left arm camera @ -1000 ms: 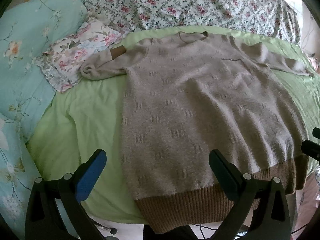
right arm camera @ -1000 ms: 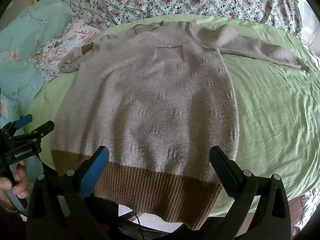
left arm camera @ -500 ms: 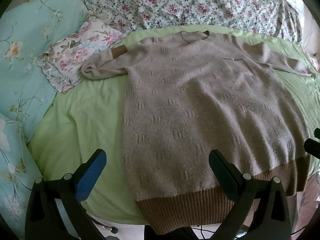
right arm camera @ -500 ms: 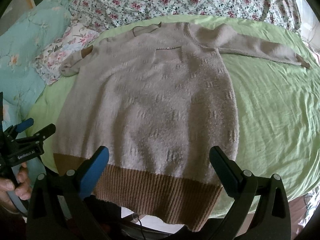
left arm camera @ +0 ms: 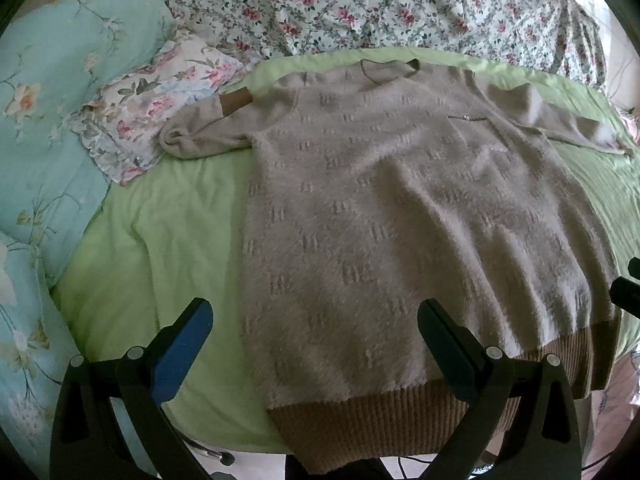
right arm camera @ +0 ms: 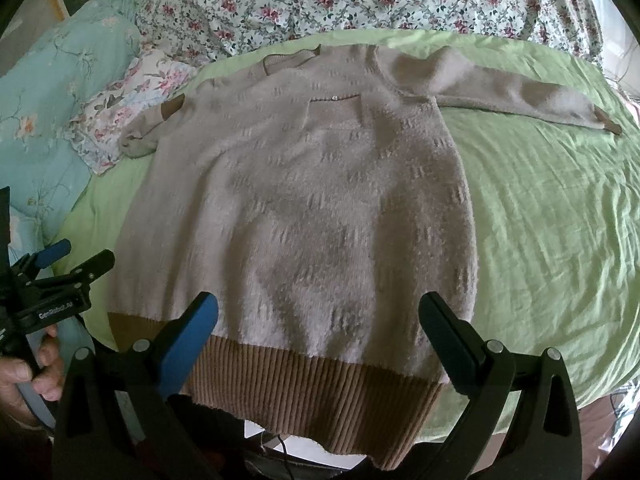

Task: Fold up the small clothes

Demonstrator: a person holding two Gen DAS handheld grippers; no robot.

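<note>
- We see a grey-beige knitted sweater [left arm camera: 400,220] lying flat, front up, on a bed covered with a light green sheet [left arm camera: 168,248].
- Its brown ribbed hem [right arm camera: 312,392] lies at the near edge of the bed and hangs a little over it, and the neckline [right arm camera: 290,58] points away from us towards the far side.
- In the right wrist view, one sleeve [right arm camera: 512,92] stretches out straight over the sheet to the right, ending in a brown cuff [right arm camera: 606,122].
- The other sleeve [left arm camera: 208,136] is folded back on itself beside the shoulder, so its brown cuff lies on top, next to a small floral cloth [left arm camera: 160,96].
- A chest pocket [right arm camera: 334,112] with a small bright stud at its top edge sits on the front of the sweater.
- We hold the left gripper [left arm camera: 316,344] above the near edge of the bed, fingers spread wide and holding nothing; one finger hangs over the green sheet, the other over the sweater near the hem.
- We hold the right gripper [right arm camera: 320,340] over the sweater's lower part, likewise spread wide and empty, both fingers just above the hem band.
- The right wrist view also shows the left gripper at the far left, held in a hand [right arm camera: 28,372].
- A turquoise flowered quilt [left arm camera: 52,120] lies along the left side, and a rose-patterned bedspread [left arm camera: 380,4] is bunched across the far side.
</note>
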